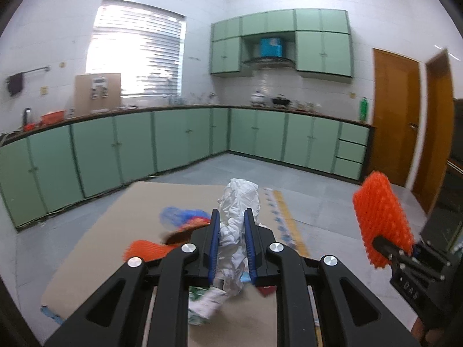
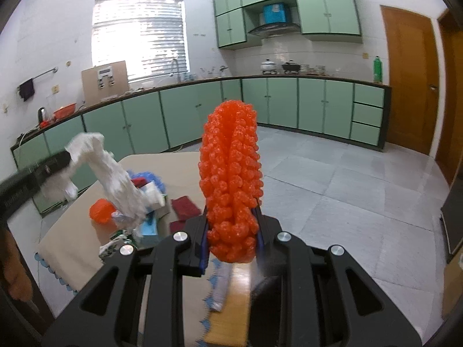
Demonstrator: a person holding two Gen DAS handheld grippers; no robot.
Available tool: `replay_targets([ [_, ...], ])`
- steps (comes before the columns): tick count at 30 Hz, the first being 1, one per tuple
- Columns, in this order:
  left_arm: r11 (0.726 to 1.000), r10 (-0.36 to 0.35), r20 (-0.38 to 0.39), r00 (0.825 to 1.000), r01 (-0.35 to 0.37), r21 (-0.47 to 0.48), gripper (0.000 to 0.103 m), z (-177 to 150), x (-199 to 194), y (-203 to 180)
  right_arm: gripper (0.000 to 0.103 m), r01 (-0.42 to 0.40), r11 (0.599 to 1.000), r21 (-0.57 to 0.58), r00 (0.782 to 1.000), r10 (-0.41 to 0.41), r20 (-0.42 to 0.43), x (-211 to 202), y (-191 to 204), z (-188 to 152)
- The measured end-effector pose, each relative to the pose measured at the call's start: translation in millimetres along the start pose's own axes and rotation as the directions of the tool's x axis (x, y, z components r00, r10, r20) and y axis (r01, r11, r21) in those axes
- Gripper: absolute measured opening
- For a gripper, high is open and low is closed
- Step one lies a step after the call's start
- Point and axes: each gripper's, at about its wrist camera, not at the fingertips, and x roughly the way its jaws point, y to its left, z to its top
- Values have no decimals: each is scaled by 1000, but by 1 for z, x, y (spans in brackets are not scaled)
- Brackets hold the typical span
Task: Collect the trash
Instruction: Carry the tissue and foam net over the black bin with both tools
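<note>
My left gripper (image 1: 231,217) is shut on a crumpled white paper wad (image 1: 238,202) and holds it above the table; from the right wrist view the wad (image 2: 113,173) hangs long from that gripper. My right gripper (image 2: 231,214) is shut on an orange foam fruit net (image 2: 231,179), held upright; it also shows at the right of the left wrist view (image 1: 379,217). More trash lies on the beige table (image 2: 72,243): another orange net (image 2: 101,211), a blue plastic bag (image 2: 150,177), dark red pads (image 2: 185,206), a blue box (image 2: 149,228) and printed wrappers (image 2: 111,245).
Green base cabinets (image 1: 115,150) run along the left and far walls, with wall cabinets (image 1: 318,43) above. A brown door (image 2: 411,81) is at the right. Grey tiled floor (image 2: 332,179) lies beyond the table. A patterned mat (image 2: 228,297) edges the table.
</note>
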Motion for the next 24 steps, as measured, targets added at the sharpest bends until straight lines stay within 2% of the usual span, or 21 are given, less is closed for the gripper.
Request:
replay_targets([
  [7,989,-139,-48,989,141,39,17,-13,12,-56,23,85,995,46,996,-86,6,-24,-44,1],
  [13,964,-246,-96,964,254,83,17,-25,25,-104,23,167,984,68,986,-167,0,-39,-84,-9],
  [18,941,-300,-176,937,321,106,17,-46,46,-139,23,217,970,108,975,-211,-66,-28,-115,-33],
  [24,924,-317,-268,910,360,130,17,-71,75,-170,24,264,954,140,955,-238,-179,5,-145,-67],
])
